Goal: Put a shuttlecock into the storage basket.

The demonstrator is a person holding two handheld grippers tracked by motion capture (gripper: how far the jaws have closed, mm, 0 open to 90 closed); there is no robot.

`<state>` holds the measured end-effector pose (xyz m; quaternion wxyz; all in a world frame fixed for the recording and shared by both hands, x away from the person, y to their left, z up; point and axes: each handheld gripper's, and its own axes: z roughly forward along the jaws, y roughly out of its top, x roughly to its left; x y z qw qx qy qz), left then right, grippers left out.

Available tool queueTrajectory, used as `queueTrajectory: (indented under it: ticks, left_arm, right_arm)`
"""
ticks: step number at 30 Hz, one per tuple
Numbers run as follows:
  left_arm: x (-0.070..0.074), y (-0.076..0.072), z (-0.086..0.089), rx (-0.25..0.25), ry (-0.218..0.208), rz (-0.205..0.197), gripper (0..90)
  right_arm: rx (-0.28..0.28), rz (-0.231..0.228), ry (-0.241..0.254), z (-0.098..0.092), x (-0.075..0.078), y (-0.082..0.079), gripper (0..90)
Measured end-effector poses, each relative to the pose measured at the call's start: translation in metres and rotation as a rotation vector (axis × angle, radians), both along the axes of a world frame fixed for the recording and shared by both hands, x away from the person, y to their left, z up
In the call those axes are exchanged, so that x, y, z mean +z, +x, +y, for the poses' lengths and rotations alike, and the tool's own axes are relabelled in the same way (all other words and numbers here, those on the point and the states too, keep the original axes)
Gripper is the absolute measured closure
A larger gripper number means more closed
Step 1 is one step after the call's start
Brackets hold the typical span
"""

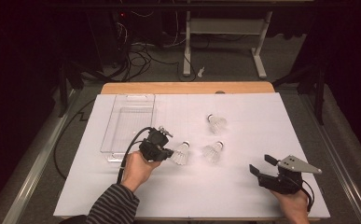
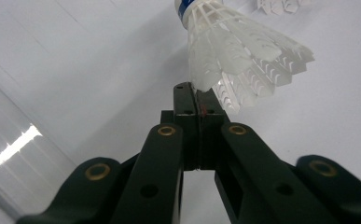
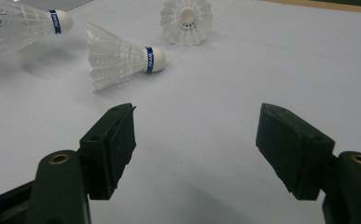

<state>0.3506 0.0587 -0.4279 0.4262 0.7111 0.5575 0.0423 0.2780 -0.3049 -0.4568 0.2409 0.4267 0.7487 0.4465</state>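
Three white feather shuttlecocks with blue bands lie on the white table cover (image 1: 178, 196). My left gripper (image 1: 170, 153) (image 2: 197, 93) is shut on the feather rim of the nearest-left shuttlecock (image 1: 182, 153) (image 2: 234, 51) (image 3: 24, 23), cork pointing away from the jaws; its shadow suggests it hangs just above the sheet. A second shuttlecock (image 1: 213, 150) (image 3: 122, 58) lies on its side to the right. The third shuttlecock (image 1: 215, 122) (image 3: 186, 21) lies farther back. My right gripper (image 1: 262, 165) (image 3: 197, 135) rests open at the front right, with nothing between its fingers.
A clear plastic tray (image 1: 129, 123) (image 2: 10, 154) stands at the back left of the sheet, just behind my left hand. The wooden table edge (image 1: 187, 87) runs along the far side. Table legs and cables are on the floor beyond.
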Motion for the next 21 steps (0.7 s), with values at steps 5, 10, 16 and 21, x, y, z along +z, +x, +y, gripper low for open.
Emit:
queueTrajectory:
  ticks: [5, 10, 16, 21]
  left_arm:
    - [0.005, -0.001, 0.006, 0.006, -0.020, -0.002, 89.8]
    - [0.009, -0.001, 0.010, 0.018, -0.038, -0.006, 89.8]
    - [0.013, -0.002, 0.013, 0.026, -0.051, -0.017, 89.8]
    - [0.020, -0.001, 0.017, 0.030, -0.063, -0.023, 89.8]
  right_arm:
    - [0.000, 0.000, 0.000, 0.000, 0.000, 0.000, 29.1]
    - [-0.001, -0.001, 0.000, 0.000, 0.000, 0.000, 29.1]
    - [-0.004, -0.001, 0.001, 0.000, 0.000, 0.000, 29.0]
    - [-0.003, -0.003, 0.001, 0.000, 0.000, 0.000, 29.0]
